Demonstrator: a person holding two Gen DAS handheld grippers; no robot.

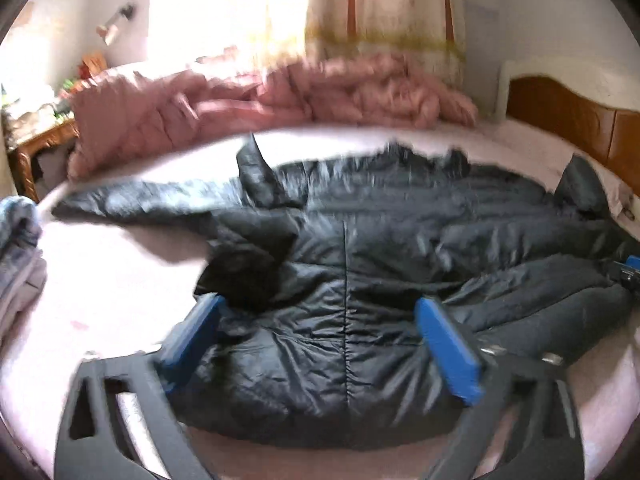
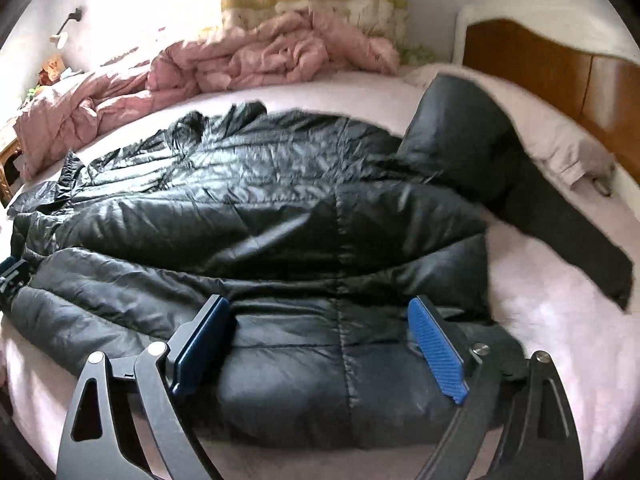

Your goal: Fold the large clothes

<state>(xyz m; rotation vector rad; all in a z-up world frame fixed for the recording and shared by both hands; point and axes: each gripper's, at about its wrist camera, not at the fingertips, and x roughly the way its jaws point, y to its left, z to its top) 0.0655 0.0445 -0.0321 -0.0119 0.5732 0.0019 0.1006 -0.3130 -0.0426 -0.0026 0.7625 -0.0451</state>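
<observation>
Now, jacket: black puffer jacket [image 1: 360,240] spread flat on the pink bed [image 1: 112,280]
Left tongs [image 1: 320,340]: wide apart over the hem, gripping nothing
Right tongs [image 2: 320,340]: likewise apart, empty

Crumpled pink quilt [image 2: 256,56] on pale bed sheet [image 2: 540,280], wooden headboard [image 2: 560,76], patterned curtain [image 1: 384,12] behind.

A wide bed with a pale pink sheet [image 2: 540,292] carries everything, its brown wooden headboard [image 2: 560,72] at the right. A black quilted puffer coat [image 2: 280,220] lies spread flat across the middle of the sheet, one sleeve angled out toward the headboard side. Along the far edge, apart from the coat, a crumpled pink quilted duvet [image 2: 260,60] is heaped. At the left edge rests a stack of folded blue-grey cloth [image 1: 20,240].
</observation>
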